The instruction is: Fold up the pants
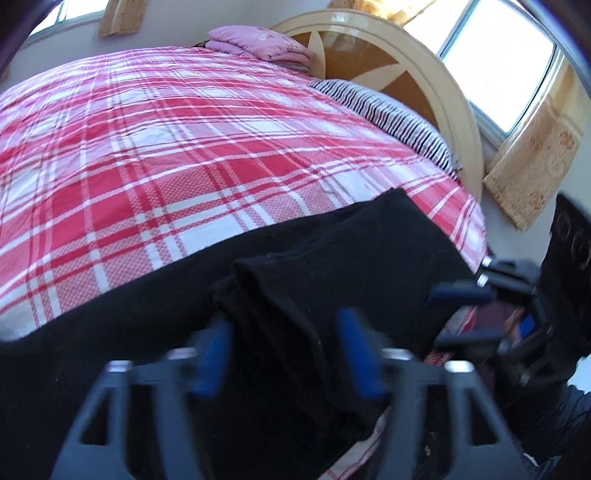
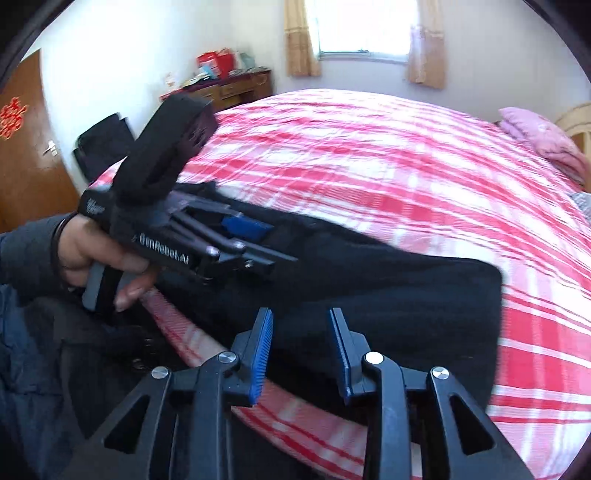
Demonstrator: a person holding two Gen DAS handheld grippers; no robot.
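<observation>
On plaid bed, black pants folded, fold bunched between left claw pads, grip unclear, right claw spread.

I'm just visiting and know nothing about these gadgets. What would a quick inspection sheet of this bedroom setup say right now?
Surface: bed with a red and white checked cover, lying smooth.
Job's things: black pants laid along the near edge of the bed, partly folded.
Clutter: folded pink blanket and striped pillow by the headboard.
Grippers: left gripper appears shut on a raised fold of the pants; right gripper open above the pants, with nothing between its pads.
Cables: nothing seen.
Surroundings: window with curtains, wooden dresser with items on top, brown door.
</observation>
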